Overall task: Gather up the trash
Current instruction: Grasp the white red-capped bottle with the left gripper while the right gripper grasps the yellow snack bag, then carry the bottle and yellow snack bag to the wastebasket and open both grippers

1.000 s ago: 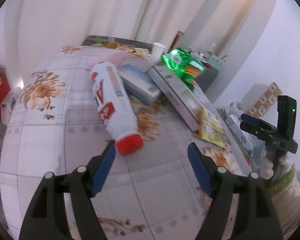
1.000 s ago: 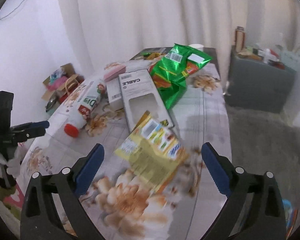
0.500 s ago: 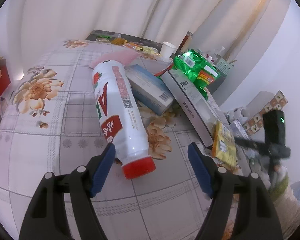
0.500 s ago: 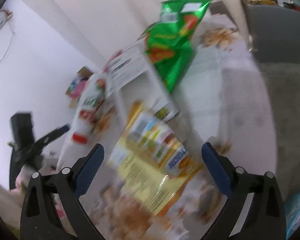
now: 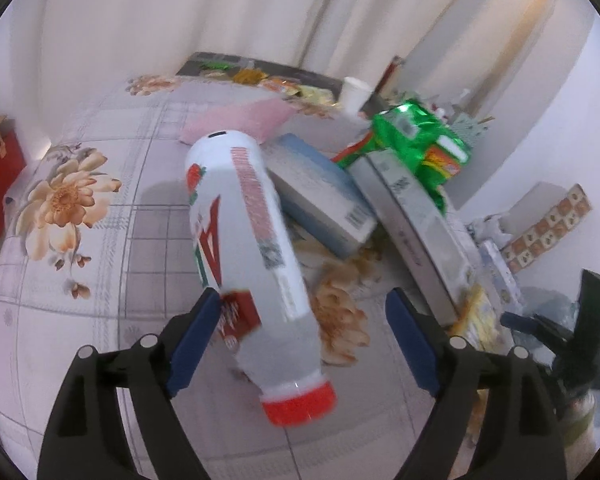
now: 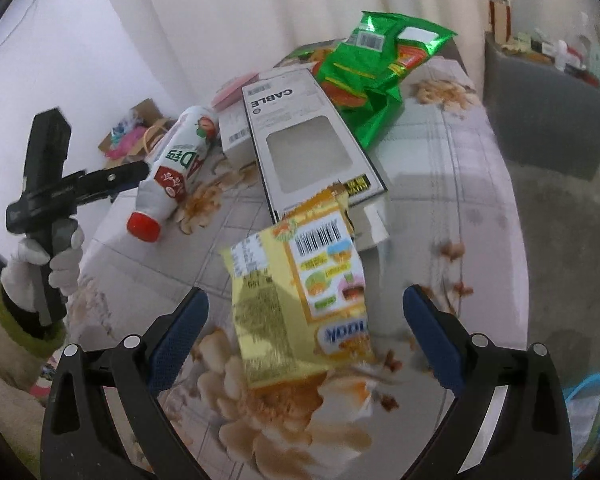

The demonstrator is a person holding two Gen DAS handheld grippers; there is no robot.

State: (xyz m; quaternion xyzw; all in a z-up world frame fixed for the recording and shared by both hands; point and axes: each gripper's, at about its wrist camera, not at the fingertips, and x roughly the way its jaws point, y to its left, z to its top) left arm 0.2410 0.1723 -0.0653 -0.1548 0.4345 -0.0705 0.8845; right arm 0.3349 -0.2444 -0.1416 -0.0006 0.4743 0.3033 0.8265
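Observation:
A white bottle (image 5: pixel 252 248) with a red cap lies on the floral tablecloth (image 5: pixel 80 240). My left gripper (image 5: pixel 306 334) is open, and the bottle's neck end lies between its fingers; the left fingertip (image 5: pixel 204 312) is right beside the bottle. In the right wrist view the bottle (image 6: pixel 172 168) lies at the left, beside the left gripper. My right gripper (image 6: pixel 306 330) is open around a yellow snack wrapper (image 6: pixel 300 300) that lies flat on the cloth.
A white "CABLE" box (image 6: pixel 304 140), a green chip bag (image 6: pixel 376 64), a blue-white box (image 5: pixel 320 196) and a pink item (image 5: pixel 240 120) lie on the table. A paper cup (image 5: pixel 354 92) stands at the back. A grey cabinet (image 6: pixel 548 120) stands beyond the table's right edge.
My left gripper has moved forward, so the bottle's neck now lies between its fingers. My right gripper has swung and closed in over the yellow wrapper.

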